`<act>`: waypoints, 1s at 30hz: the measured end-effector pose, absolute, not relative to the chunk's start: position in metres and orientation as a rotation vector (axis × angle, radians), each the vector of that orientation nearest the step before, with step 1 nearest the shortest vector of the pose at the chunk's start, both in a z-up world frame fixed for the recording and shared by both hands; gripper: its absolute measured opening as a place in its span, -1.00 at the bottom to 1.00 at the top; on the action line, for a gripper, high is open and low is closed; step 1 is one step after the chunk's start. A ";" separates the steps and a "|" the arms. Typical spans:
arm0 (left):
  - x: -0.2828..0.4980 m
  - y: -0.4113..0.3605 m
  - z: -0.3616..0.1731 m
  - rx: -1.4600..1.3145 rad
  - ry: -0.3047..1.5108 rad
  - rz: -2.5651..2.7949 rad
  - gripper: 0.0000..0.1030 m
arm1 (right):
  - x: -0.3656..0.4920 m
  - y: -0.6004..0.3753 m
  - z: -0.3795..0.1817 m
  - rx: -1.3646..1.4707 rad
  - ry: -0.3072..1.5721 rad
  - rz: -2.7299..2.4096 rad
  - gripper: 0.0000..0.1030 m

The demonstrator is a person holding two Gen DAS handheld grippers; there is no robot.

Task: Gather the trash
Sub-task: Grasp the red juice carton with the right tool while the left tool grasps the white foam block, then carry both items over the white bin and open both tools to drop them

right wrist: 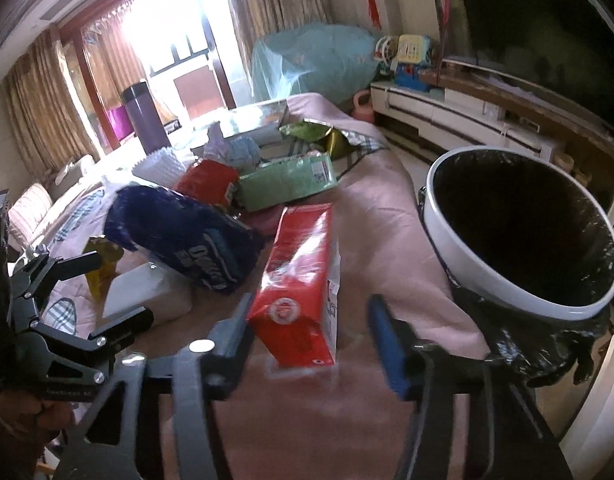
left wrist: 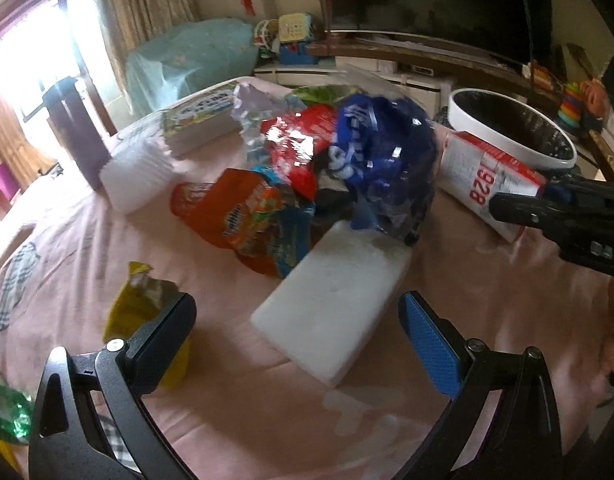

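A pile of trash lies on a pink-covered table (left wrist: 487,320). My left gripper (left wrist: 297,320) is open, its fingers either side of the near end of a white foam block (left wrist: 331,304). Behind the block lie an orange snack bag (left wrist: 243,216), a red wrapper (left wrist: 299,148) and a blue bag (left wrist: 383,148). A yellow wrapper (left wrist: 135,308) lies by the left finger. My right gripper (right wrist: 309,334) is open around the near end of a red and white carton (right wrist: 303,272), which also shows in the left wrist view (left wrist: 483,176). A white bin with a black liner (right wrist: 519,232) stands at the table's right edge.
A purple flask (right wrist: 143,120), a white ridged foam piece (left wrist: 135,176), a green box (right wrist: 287,180) and a flat book-like box (left wrist: 199,116) sit further back on the table. A TV cabinet (right wrist: 447,116) with toys stands beyond. The left gripper shows in the right wrist view (right wrist: 107,292).
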State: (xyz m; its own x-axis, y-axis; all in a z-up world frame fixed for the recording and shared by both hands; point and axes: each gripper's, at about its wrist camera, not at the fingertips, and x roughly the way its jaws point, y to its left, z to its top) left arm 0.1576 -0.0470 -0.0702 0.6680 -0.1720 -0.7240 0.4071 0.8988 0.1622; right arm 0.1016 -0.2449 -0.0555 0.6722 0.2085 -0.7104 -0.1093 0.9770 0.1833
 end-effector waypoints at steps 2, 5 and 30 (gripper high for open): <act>0.155 -0.049 -0.071 0.318 0.799 -0.370 0.29 | 0.103 -0.245 -0.059 0.134 0.832 0.183 -0.40; 0.142 -0.052 -0.068 0.308 0.786 -0.369 0.21 | 0.096 -0.247 -0.055 0.137 0.819 0.185 -0.40; 0.118 -0.141 -0.020 0.205 0.713 -0.535 0.16 | 0.053 -0.333 -0.003 0.209 0.647 0.051 -0.41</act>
State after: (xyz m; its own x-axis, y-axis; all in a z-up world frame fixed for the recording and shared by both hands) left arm 0.1179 -0.1412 -0.0203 0.6292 -0.3957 -0.6690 0.5319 0.8468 -0.0006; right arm 0.0533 -0.3328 -0.0027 0.7973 0.1121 -0.5931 0.0178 0.9778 0.2087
